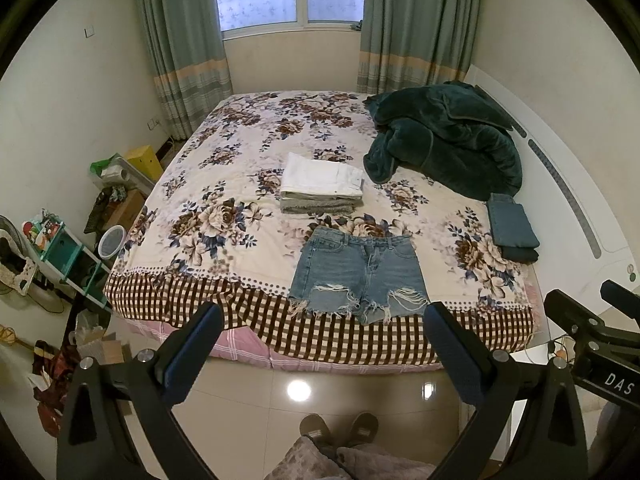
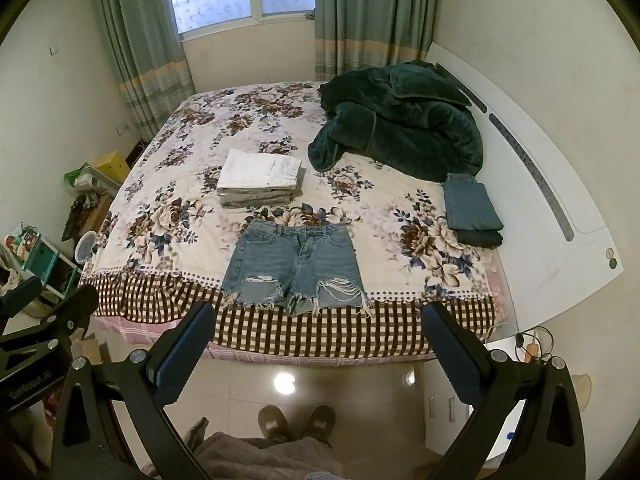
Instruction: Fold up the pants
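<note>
A pair of ripped blue denim shorts [image 1: 358, 272] lies flat and unfolded near the front edge of the bed, waistband away from me; it also shows in the right wrist view [image 2: 294, 266]. My left gripper [image 1: 324, 312] is open and empty, held above the floor in front of the bed, short of the shorts' frayed hems. My right gripper [image 2: 320, 312] is open and empty at about the same distance. The right gripper also shows at the right edge of the left wrist view [image 1: 592, 320].
A stack of folded light clothes [image 1: 322, 184] lies behind the shorts. Folded dark blue pants [image 1: 512, 228] lie at the bed's right side, a dark green blanket [image 1: 444, 132] heaped behind them. The floral bedspread [image 1: 200, 216] covers the bed. Shelves and clutter [image 1: 60, 252] stand left. My slippers [image 1: 340, 428] are on the tiled floor.
</note>
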A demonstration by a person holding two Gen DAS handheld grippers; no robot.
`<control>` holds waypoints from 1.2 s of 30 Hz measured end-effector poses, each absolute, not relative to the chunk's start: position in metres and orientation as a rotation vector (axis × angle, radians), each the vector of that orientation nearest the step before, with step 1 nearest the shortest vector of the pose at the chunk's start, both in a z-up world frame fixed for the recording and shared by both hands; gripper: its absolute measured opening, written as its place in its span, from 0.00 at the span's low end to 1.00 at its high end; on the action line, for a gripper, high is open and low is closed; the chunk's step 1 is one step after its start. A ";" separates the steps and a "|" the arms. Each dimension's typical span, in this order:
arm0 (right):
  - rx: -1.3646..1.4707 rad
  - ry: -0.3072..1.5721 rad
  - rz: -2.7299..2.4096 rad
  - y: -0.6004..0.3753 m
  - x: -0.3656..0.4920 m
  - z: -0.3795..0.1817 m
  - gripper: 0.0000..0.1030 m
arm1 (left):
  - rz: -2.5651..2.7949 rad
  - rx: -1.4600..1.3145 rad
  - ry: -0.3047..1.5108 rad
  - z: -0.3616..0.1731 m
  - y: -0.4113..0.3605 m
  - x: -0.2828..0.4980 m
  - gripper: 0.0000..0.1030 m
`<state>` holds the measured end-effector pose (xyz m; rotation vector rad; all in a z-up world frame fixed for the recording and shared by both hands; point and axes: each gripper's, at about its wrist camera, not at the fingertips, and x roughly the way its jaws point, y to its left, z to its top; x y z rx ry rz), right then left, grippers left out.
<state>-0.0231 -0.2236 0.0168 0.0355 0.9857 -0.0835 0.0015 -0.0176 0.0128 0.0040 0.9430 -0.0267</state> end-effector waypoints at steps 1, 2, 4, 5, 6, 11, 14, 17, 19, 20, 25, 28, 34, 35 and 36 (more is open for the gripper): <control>0.036 0.986 -0.082 -0.223 -0.023 0.018 1.00 | -0.027 0.003 0.943 0.014 -0.019 0.002 0.99; 0.034 0.986 -0.082 -0.222 -0.023 0.019 1.00 | -0.026 0.003 0.942 0.013 -0.018 0.002 0.99; 0.033 0.985 -0.082 -0.220 -0.023 0.022 1.00 | -0.029 0.003 0.943 0.014 -0.020 0.001 0.99; 0.033 0.985 -0.081 -0.220 -0.023 0.023 1.00 | -0.031 0.003 0.943 0.014 -0.018 0.001 0.99; 0.033 0.985 -0.081 -0.219 -0.022 0.025 1.00 | -0.029 0.007 0.940 0.015 -0.020 -0.002 0.99; 0.036 0.984 -0.082 -0.224 -0.024 0.018 1.00 | -0.031 0.010 0.934 0.019 -0.030 -0.004 0.99; 0.036 0.981 -0.082 -0.221 -0.025 0.023 1.00 | -0.028 0.010 0.933 0.019 -0.030 -0.004 0.99; 0.034 0.980 -0.082 -0.221 -0.026 0.022 1.00 | -0.026 0.010 0.932 0.021 -0.034 -0.003 0.99; 0.032 0.978 -0.076 -0.220 -0.022 0.036 1.00 | -0.028 0.008 0.932 0.022 -0.035 -0.003 0.99; 0.032 0.977 -0.076 -0.219 -0.021 0.038 1.00 | -0.026 0.010 0.930 0.022 -0.036 -0.003 0.99; 0.033 0.976 -0.075 -0.220 -0.022 0.039 1.00 | -0.027 0.012 0.926 0.026 -0.043 -0.001 0.99; 0.031 0.975 -0.075 -0.219 -0.022 0.040 1.00 | -0.027 0.011 0.924 0.026 -0.043 -0.002 0.99; 0.037 0.974 -0.075 -0.219 -0.024 0.040 1.00 | -0.029 0.008 0.918 0.030 -0.039 -0.001 0.99; 0.037 0.974 -0.075 -0.218 -0.024 0.041 1.00 | -0.029 0.008 0.917 0.030 -0.040 0.000 0.99; 0.034 0.973 -0.076 -0.218 -0.025 0.039 1.00 | -0.029 0.009 0.918 0.030 -0.039 -0.001 0.99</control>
